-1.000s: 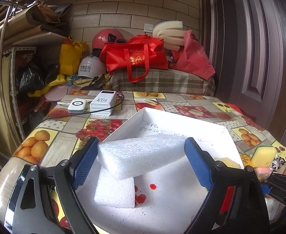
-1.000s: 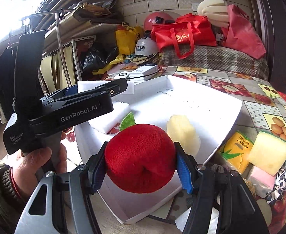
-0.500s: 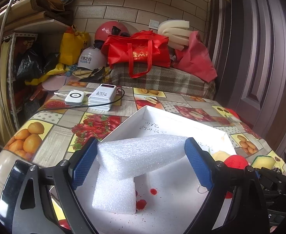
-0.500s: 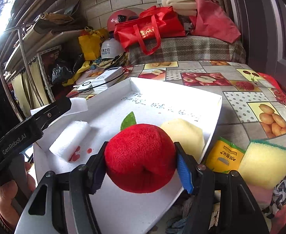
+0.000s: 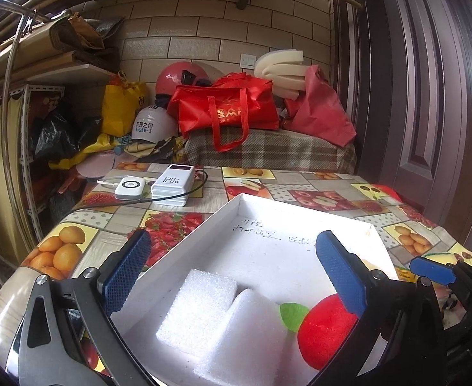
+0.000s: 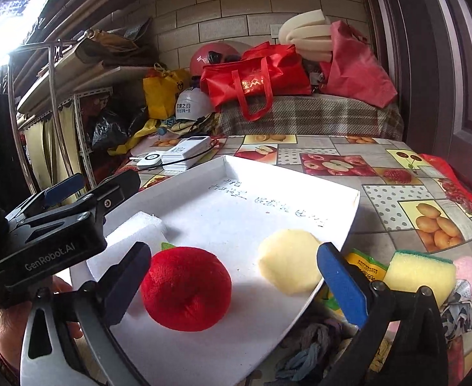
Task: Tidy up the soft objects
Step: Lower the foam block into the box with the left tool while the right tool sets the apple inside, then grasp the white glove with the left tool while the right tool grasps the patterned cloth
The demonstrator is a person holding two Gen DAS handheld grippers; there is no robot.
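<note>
A white shallow box lies on the fruit-print table. In it are two white foam blocks, one also in the right wrist view, a red plush apple with a green leaf, and a pale yellow sponge. My left gripper is open and empty above the foam blocks. My right gripper is open, its fingers standing either side of the apple and the yellow sponge, apart from both.
A yellow-green scrub sponge, a yellow packet, a pink soft item and cloth scraps lie right of the box. Two white power banks with a cable sit at the far left. Bags and helmets are piled behind.
My left gripper opened and dropped its foam block next to the other one. My right gripper opened and left the red apple in the box.
</note>
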